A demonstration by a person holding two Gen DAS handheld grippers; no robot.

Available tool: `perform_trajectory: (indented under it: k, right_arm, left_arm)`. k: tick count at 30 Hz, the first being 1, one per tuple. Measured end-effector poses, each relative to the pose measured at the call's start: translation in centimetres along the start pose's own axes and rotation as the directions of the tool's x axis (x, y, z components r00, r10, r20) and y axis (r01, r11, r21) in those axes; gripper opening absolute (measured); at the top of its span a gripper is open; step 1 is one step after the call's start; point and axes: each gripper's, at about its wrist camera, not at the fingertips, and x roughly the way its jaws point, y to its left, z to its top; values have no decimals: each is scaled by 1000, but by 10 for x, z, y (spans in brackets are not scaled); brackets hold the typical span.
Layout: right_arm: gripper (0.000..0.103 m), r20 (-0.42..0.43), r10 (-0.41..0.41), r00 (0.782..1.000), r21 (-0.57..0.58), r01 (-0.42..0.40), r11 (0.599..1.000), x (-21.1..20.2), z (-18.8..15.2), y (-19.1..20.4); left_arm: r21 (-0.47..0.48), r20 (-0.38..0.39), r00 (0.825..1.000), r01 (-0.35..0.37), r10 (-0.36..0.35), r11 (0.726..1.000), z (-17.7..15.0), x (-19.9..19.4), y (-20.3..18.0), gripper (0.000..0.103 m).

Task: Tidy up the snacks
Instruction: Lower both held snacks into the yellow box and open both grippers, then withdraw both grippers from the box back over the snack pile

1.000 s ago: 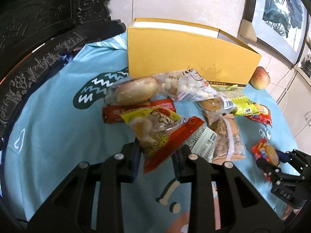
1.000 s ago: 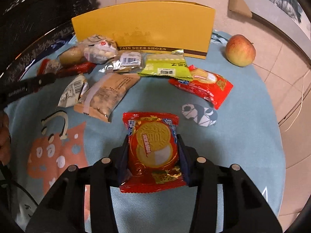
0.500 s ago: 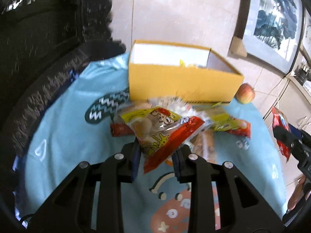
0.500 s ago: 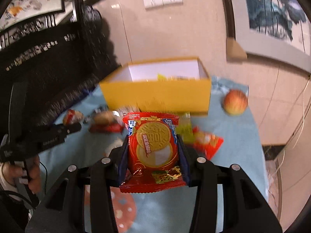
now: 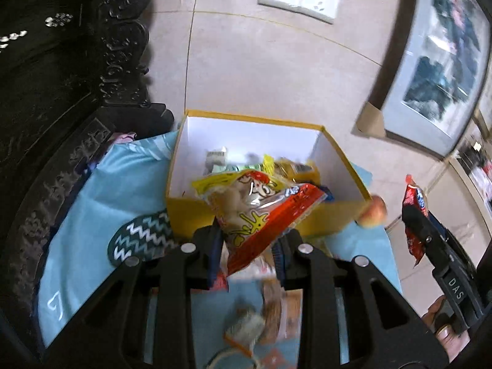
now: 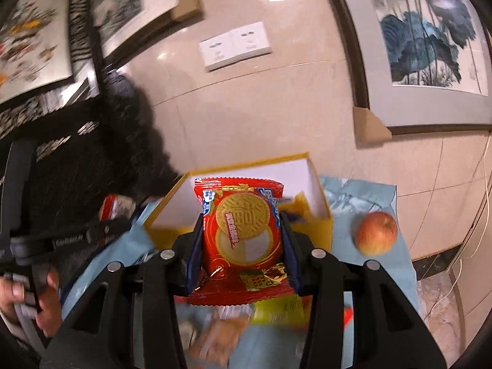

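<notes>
Tabletop (image 5: pixel 101 190) dropped away: both claws lifted, left claw (image 5: pixel 249 246) clamped on yellow-red packet (image 5: pixel 261 212), right claw (image 6: pixel 243 246) on biscuit pack (image 6: pixel 241 230); yellow box (image 5: pixel 246 141) at 12 o'clock, drop-in next.

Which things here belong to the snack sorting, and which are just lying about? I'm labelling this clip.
Job: yellow-and-red snack bag in left gripper; red biscuit packet in right gripper; yellow box.
Lying about: apple; wall sockets; framed painting.
</notes>
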Motion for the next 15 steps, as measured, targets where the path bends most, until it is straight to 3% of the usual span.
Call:
perform_trajectory:
  k: [7,8,9,11,12,13,15]
  right_arm:
    - [46,-24,-49,999,24,49,998,79,10,-10]
    - [46,-38,-59,998,18,60,998,88,11,-10]
    - [47,-52,-73,996,8,73,997,98,12,-11]
    - [57,-52,-132,990,-41,130,991,112,12,-6]
    - [65,-44,-190,981,-82,186,979,113,10,-1]
    - [65,-28,-227,973,-117,223,968,112,10,3]
    - [65,3,-208,978,-141,206,968,101,5,4]
  left_arm:
    - [53,16,999,-43,42,998,30,62,-17,30]
    - [48,12,999,-45,44,998,33,69,-18,35]
    - [35,10,999,-51,51,998,35,80,-18,62]
    - [6,41,994,-106,106,994,34,86,-16,100]
    - [-17,77,985,-156,157,988,32,86,-12,101]
    - [-18,75,985,-157,158,987,31,87,-10,101]
    - [-17,32,990,-139,139,990,29,89,-4,101]
